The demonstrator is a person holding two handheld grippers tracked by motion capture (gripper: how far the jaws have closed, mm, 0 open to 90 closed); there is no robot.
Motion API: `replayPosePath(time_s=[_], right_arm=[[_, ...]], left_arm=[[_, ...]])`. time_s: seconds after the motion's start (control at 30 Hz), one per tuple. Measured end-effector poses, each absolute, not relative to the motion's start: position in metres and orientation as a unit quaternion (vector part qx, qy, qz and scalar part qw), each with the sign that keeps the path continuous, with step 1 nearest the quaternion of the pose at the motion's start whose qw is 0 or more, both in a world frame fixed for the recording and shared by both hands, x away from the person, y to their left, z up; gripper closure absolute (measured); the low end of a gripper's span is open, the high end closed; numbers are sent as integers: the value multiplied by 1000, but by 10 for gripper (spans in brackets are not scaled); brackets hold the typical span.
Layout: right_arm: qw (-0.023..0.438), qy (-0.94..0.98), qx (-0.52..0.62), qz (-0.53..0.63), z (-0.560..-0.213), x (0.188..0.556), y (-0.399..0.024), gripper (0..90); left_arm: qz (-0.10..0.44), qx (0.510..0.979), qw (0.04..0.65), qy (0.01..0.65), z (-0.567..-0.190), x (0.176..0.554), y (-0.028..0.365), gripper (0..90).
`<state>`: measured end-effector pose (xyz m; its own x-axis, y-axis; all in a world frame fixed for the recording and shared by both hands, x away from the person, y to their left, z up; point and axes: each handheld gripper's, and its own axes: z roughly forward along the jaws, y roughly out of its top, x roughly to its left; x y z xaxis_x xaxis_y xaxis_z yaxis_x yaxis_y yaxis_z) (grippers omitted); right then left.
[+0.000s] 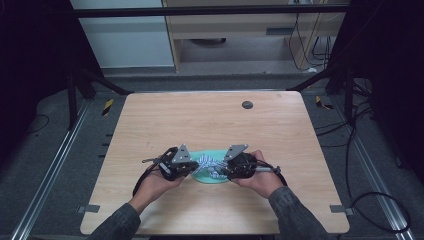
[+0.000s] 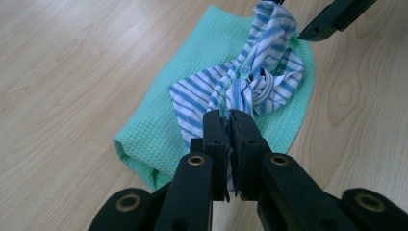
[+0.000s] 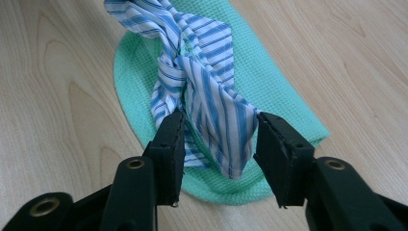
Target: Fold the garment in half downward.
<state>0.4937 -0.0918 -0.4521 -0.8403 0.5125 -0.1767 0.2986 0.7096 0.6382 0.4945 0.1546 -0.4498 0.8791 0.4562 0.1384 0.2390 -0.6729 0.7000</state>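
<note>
**Striped cloth knotted on the green cloth**

My left gripper is clenched on one end of the blue-and-white striped cloth, its jaws pressed tight together on the fabric. My right gripper stands released: its jaws are apart, with the other striped end hanging loose between them, touching the left jaw. The striped cloth is tied in a knot and lies on the folded green cloth, which rests on the near middle of the wooden table, between my two hands
</note>
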Motion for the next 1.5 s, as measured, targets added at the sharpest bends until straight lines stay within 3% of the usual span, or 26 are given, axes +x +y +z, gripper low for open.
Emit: replayPosePath(time_s=[0.23, 0.8, 1.5], right_arm=[[169, 909, 224, 307, -453, 494, -90, 524], [146, 922, 195, 300, -463, 477, -87, 857], [133, 936, 167, 281, -476, 462, -82, 874]], left_arm=[[155, 899, 361, 192, -448, 492, 154, 857], [149, 906, 354, 176, -465, 477, 159, 854], [143, 917, 330, 171, -480, 463, 161, 867]])
